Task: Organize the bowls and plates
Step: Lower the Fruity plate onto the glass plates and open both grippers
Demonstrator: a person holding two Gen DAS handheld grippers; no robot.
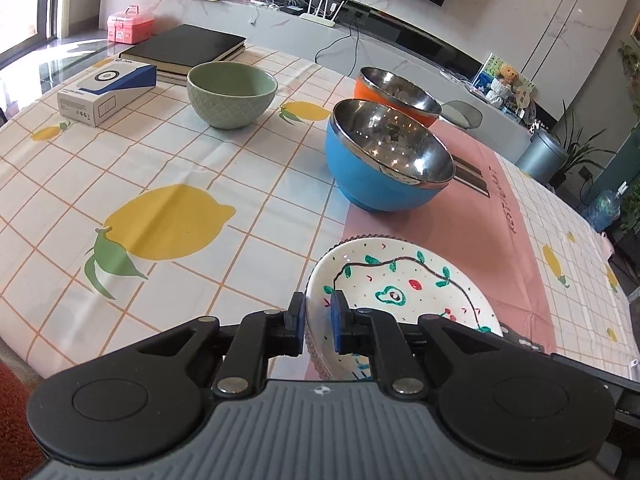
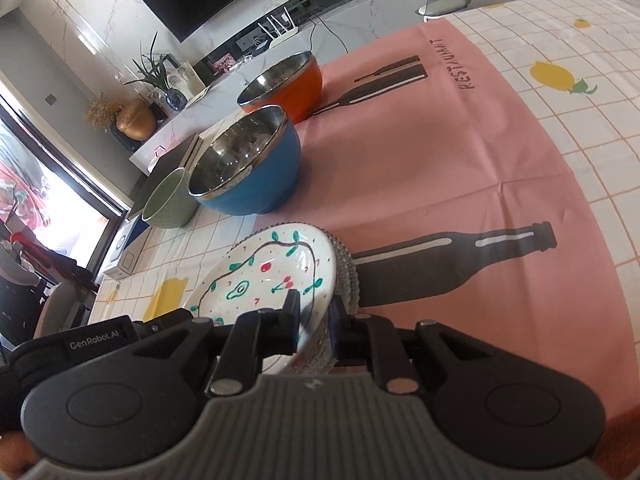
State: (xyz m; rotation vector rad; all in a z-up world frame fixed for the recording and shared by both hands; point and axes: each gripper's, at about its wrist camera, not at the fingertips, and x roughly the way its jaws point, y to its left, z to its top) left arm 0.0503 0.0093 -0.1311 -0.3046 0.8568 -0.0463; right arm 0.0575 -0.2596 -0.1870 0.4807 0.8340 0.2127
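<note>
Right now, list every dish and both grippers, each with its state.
Painted plate: on the table, rim between both grippers' jaws.
Blue steel-lined bowl: upright, empty.
Orange steel-lined bowl: upright, behind the blue one.
Green bowl: upright, empty.
Left gripper: jaws astride the rim, not pressing.
Right gripper: likewise.

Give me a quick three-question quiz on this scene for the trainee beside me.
1. Multiple choice: how many bowls stand on the table? A two, B three, C five.
2. True or false: the blue bowl sits nested inside the orange bowl.
3. Short answer: what lies between the fingers of the left claw and of the right claw?

Key
1. B: the green bowl, the blue one and the orange one.
2. False: they stand side by side.
3. The rim of the painted plate.
</note>
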